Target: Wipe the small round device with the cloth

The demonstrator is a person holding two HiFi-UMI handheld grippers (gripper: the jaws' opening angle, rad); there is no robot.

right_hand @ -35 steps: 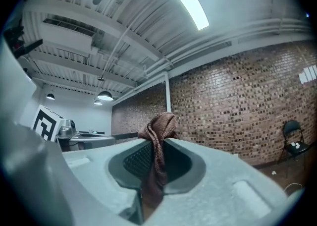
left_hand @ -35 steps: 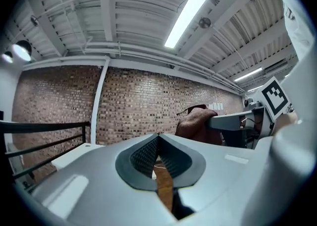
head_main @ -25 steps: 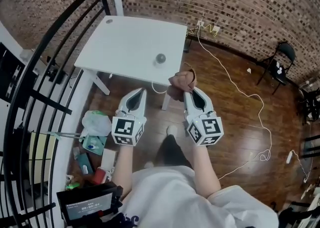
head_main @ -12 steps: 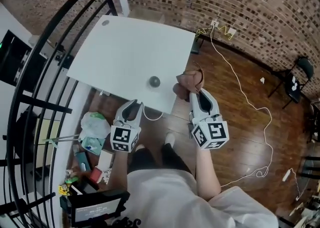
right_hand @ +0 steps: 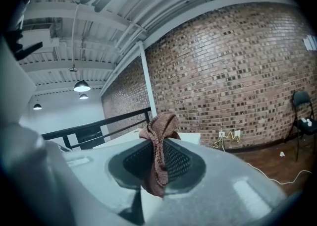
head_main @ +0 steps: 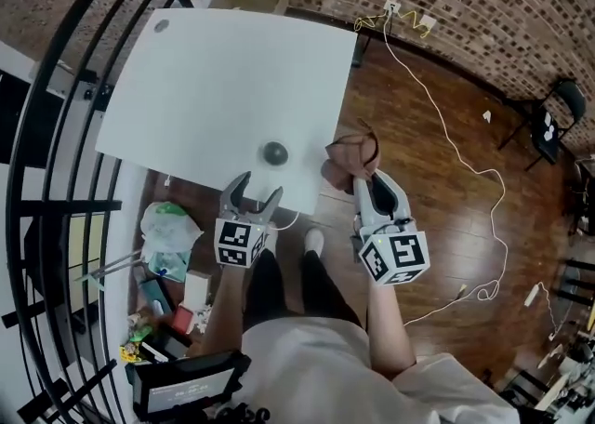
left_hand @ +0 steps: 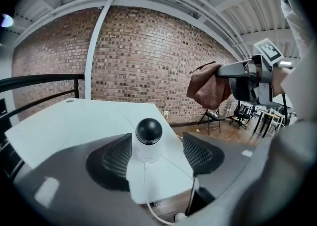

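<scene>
small round device (head_main: 275, 152): white body, black dome top; stands upright on the white table (head_main: 204, 69), close to its near edge; thin white cable (left_hand: 145, 185) runs from its base over that edge; cloth (head_main: 351, 154): reddish-brown, knitted, bunched; pinched between the closed jaws of the right gripper (head_main: 361, 178); held in the air beside the table's corner, apart from the device

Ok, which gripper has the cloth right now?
The right gripper, shut on the brown cloth. On the left gripper the jaws have just been opening, empty, round device ahead.
</scene>
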